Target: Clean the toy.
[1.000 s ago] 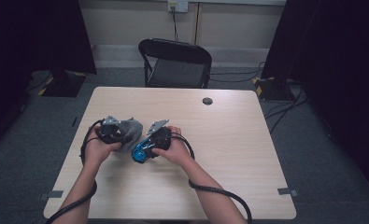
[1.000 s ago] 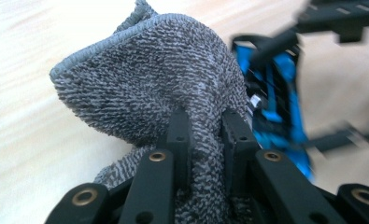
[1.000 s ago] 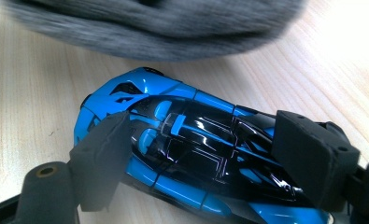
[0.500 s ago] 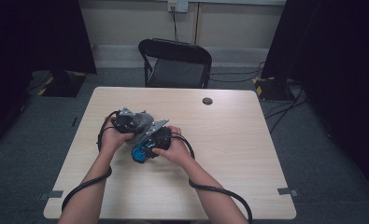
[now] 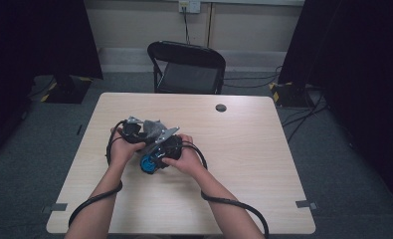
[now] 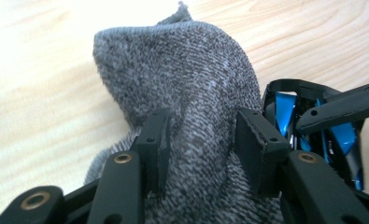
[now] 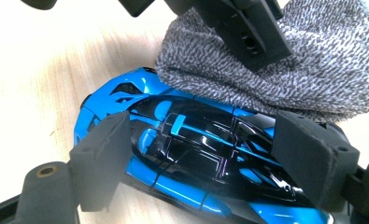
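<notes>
Working at a pale wooden table (image 5: 244,164), a person brings two hand-held grippers together near its left-centre. At left, the left gripper (image 6: 202,135) has just been widening its jaws; they now stand partly apart with a bunched grey cloth (image 6: 187,79) rising between them. The left pad (image 6: 155,140) lies against the fabric's side, while whether the right pad presses it cannot be told. The cloth reaches past the fingertips toward the tabletop and droops to the right, where its edge rests on the tail of a blue-and-black toy car (image 7: 191,149). At right, the right gripper (image 7: 210,158) holds the car across its body, the two foam pads (image 7: 102,158) closed on its flanks, jaws spread wide by the car's width. The car's nose points away to the left of the pads, low over the wood. From overhead, cloth (image 5: 154,130), car (image 5: 148,163) and both hands sit touching, cables (image 5: 234,205) trailing back toward the table's near edge.
</notes>
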### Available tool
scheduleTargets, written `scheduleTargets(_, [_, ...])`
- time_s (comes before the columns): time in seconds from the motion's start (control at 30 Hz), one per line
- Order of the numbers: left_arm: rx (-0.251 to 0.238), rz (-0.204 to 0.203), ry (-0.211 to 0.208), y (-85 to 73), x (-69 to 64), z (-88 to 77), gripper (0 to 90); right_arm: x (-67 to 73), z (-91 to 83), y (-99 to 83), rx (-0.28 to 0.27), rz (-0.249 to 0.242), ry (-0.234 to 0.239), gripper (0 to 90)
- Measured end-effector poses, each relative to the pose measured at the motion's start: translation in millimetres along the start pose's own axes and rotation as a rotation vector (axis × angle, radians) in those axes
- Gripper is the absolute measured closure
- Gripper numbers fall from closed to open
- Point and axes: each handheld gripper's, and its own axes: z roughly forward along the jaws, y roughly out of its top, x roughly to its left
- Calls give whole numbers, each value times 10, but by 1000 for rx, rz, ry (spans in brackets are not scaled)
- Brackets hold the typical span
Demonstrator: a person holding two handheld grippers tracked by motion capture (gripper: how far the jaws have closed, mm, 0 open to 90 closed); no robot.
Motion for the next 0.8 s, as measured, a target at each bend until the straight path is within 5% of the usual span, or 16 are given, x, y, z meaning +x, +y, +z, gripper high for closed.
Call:
scheduleTargets(0.07, [-24, -36, -5, -14, -13, 34, 500, 0, 0, 2, 1, -2, 0, 202])
scheduleTargets(0.3, [34, 7, 21, -54, 0, 233, 582, 1, 0, 0, 0, 1, -1, 202])
scheduleTargets(0.37, [39, 39, 3, -30, 1, 249, 763, -6, 0, -4, -4, -1, 0, 202])
scheduleTargets(0.43, [11, 139, -31, 51, -2, 264, 778, -6, 0, -8, -7, 0, 1, 202])
scheduleTargets(0.47, [11, 139, -31, 51, -2, 264, 777, -6, 0, -8, -7, 0, 1, 202])
scheduleTargets(0.5, [25, 232, -58, 103, -28, 299, 775, -8, 1, -11, -10, -1, 2, 202])
scheduleTargets(0.6, [39, 260, -54, 126, -46, 348, 761, -11, 1, -9, -9, 1, 3, 202])
scheduleTargets(0.8, [-16, 185, -35, 68, -35, 391, 595, -14, 0, -15, -13, 2, 4, 202])
